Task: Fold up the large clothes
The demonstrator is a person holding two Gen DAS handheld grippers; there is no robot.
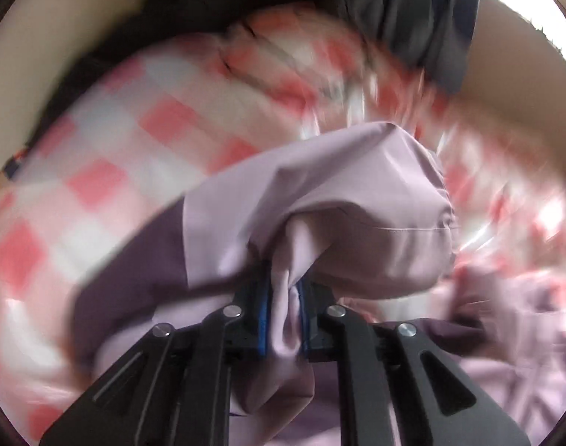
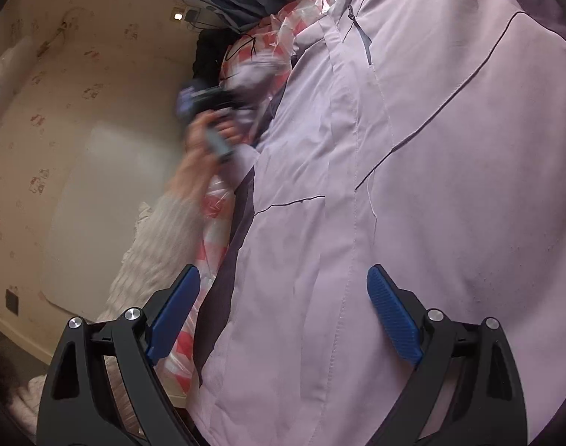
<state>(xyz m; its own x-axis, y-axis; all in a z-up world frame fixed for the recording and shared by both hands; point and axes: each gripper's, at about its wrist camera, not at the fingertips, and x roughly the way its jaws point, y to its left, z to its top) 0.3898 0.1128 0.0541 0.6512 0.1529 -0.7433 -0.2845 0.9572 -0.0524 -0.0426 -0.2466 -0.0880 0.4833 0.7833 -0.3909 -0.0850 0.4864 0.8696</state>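
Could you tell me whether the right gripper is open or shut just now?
Open: the right gripper has its blue pads spread wide above the lilac jacket, holding nothing.

Right gripper: jaws spread wide, blue ribbed pads apart, nothing between them. Hovers over lilac jacket, which fills centre and right of frame. Jacket laid out flat; dark piping seams and grey chest zipper visible; darker purple panel along its left edge. Pink-and-white checked cloth shows beside that edge. Left hand, motion-blurred, holds left gripper near bunched lilac fabric. Cream patterned wall at left.
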